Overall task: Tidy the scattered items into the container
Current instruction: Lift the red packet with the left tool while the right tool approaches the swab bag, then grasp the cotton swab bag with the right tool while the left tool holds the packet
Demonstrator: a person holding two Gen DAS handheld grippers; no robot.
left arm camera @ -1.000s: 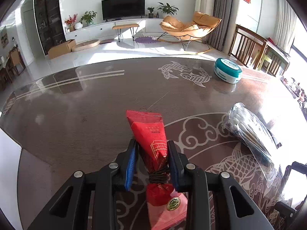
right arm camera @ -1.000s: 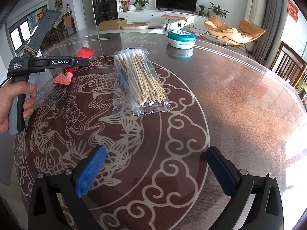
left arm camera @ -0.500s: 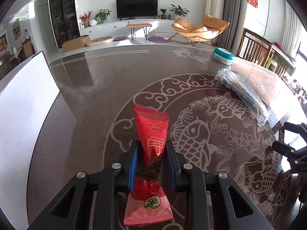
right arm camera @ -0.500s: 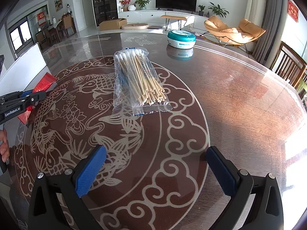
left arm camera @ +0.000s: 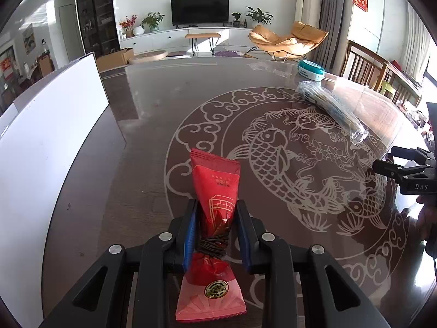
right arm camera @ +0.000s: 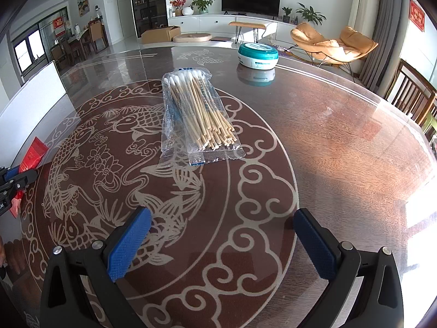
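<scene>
My left gripper (left arm camera: 215, 235) pinches the red packet (left arm camera: 214, 191) above the table (left arm camera: 153, 136), beside the white container (left arm camera: 49, 169); my right gripper (right arm camera: 221, 246) gapes wide, short of the swab bag (right arm camera: 196, 112).

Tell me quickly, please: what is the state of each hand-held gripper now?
Left hand-held gripper: closed on the red snack packet.
Right hand-held gripper: open, holding nothing, above the table.
</scene>
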